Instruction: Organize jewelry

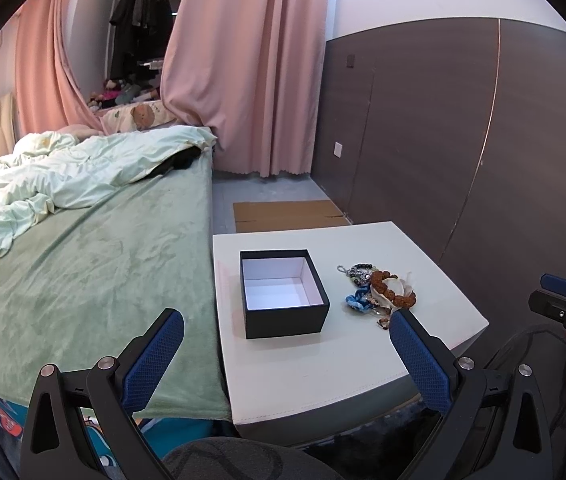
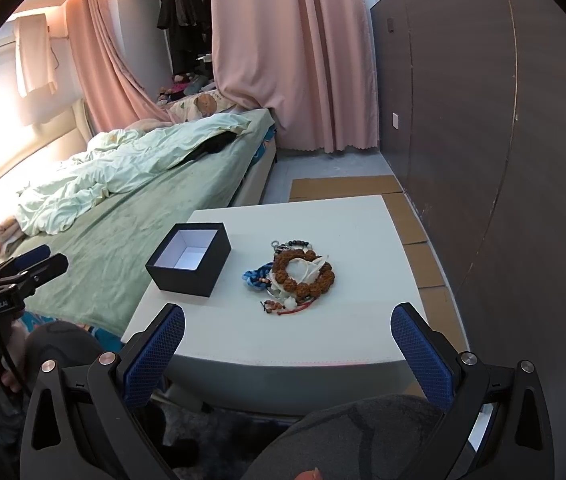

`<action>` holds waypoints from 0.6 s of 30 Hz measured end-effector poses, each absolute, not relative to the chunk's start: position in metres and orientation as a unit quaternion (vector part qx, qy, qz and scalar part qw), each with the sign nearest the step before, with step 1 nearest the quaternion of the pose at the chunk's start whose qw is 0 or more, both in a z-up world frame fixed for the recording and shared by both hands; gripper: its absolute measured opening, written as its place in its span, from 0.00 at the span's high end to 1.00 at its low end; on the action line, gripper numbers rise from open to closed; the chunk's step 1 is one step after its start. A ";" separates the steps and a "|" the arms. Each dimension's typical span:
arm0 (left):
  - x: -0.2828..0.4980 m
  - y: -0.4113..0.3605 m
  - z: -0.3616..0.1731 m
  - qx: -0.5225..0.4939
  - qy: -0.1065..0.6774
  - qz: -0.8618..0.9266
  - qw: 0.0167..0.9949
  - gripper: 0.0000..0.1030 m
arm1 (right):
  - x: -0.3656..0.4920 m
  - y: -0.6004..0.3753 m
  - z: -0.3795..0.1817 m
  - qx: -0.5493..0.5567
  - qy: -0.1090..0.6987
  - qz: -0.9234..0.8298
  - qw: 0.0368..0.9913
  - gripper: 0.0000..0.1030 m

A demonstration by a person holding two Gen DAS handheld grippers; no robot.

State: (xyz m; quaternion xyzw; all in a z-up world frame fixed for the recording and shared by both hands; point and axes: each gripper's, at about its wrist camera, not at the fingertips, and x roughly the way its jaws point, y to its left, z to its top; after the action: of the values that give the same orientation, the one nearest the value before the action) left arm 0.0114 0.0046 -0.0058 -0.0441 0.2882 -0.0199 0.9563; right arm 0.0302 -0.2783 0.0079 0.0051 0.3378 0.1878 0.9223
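A white desk (image 2: 347,220) is seen beside a bed (image 2: 131,216). A black box (image 2: 189,258) with a white inside is set open on it. A pile of jewelry (image 2: 297,274) is laid just beside the box. The right gripper (image 2: 288,334) is held wide open, with nothing between its blue fingers (image 2: 155,356).

A square black box (image 2: 188,259) with a white lining sits open and upright, holding nothing, on the left part of the white tabletop. Just right of it, apart from it, lies a tangled heap of jewelry (image 2: 294,276): 1 chunky brown bead bracelet (image 2: 303,272) on top, a blue braided piece (image 2: 256,276) at the left, dark beads behind, and thin red cord (with small beads) trailing at the front.
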 end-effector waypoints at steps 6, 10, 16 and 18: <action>0.011 0.006 -0.006 -0.044 0.285 -0.015 0.957 0.00 | 0.031 -0.279 0.008 0.008 0.339 0.190 0.921 0.00; 0.009 0.011 -0.006 -0.044 0.284 -0.009 0.958 0.00 | 0.039 -0.286 0.004 0.020 0.358 0.180 0.916 0.00; 0.011 0.017 -0.007 -0.037 0.292 -0.008 0.956 0.01 | 0.040 -0.292 0.002 0.015 0.350 0.175 0.920 0.00; 0.012 0.020 -0.007 -0.036 0.295 -0.008 0.955 0.01 | 0.041 -0.296 0.003 0.023 0.345 0.176 0.922 0.00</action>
State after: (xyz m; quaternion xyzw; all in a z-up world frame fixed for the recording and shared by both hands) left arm 0.0118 0.0198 -0.0073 -0.0364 0.2946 -0.0079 0.9549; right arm 0.0415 -0.2961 0.0029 0.0228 0.3452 0.1759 0.9216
